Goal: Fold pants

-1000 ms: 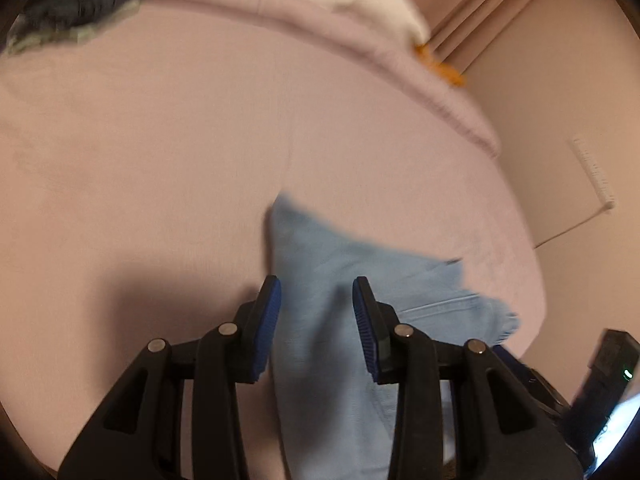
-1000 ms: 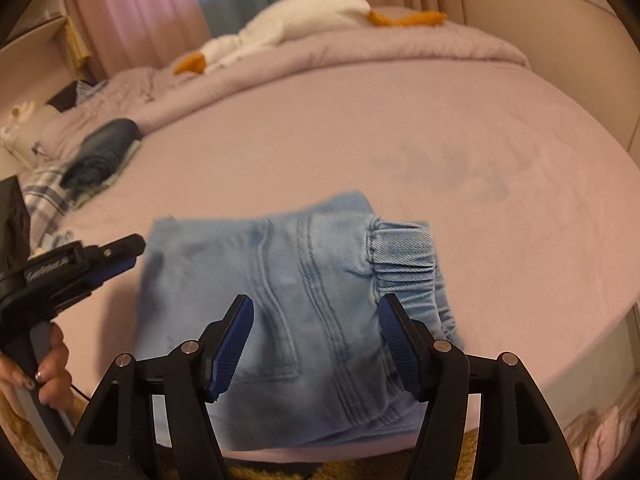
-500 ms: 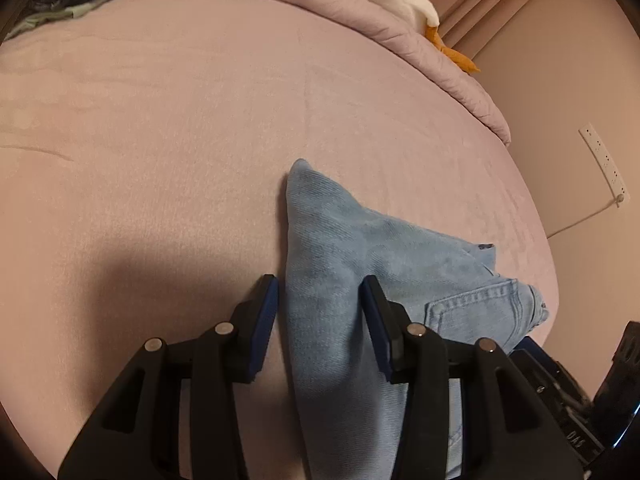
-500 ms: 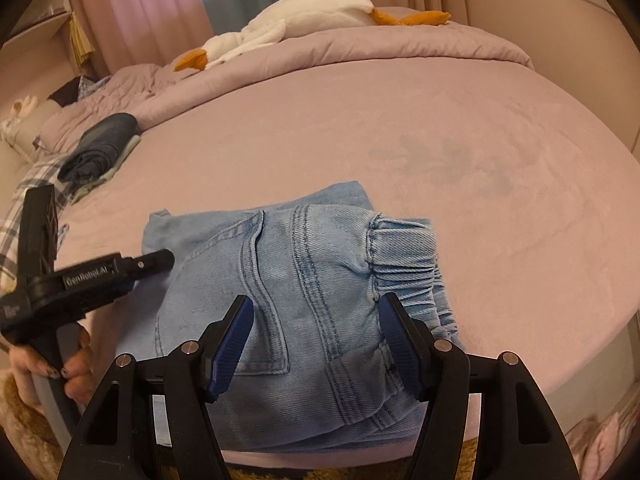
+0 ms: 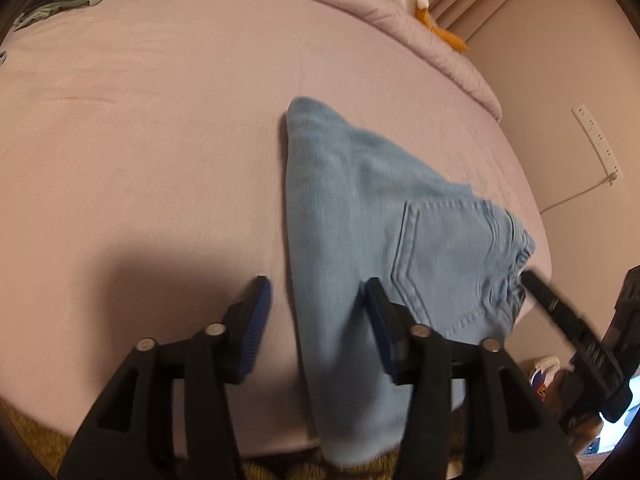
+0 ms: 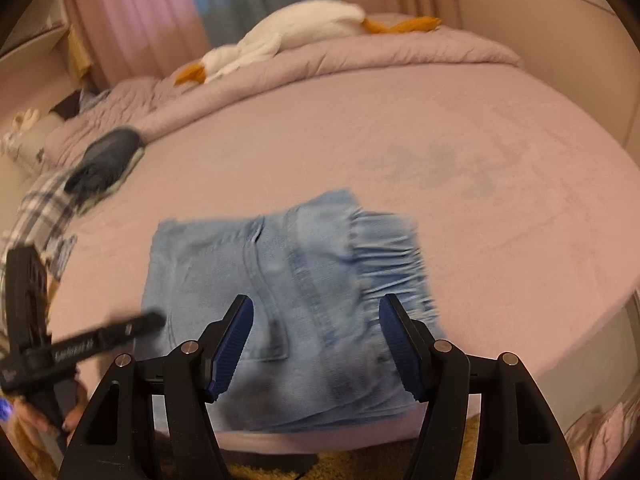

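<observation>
Two grippers over folded jeans [image 6: 288, 300] on bed [image 6: 480, 160]. Left gripper [image 5: 316, 312] just been opening, jeans edge between jaws, untouched. Right gripper [image 6: 316, 340] wide open above jeans, gripping nothing.

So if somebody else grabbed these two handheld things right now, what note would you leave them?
Left gripper: jaws have just been opening, apart, nothing pinched; the fold's edge lies between them.
Right gripper: jaws open, poised over the waistband end, holding nothing.
Pants: light blue denim, lying folded into a compact stack at the near edge of the bed.
Done: the folding looks essentially finished.
Left: probably just tidy the edges, then back both grippers away.
</observation>
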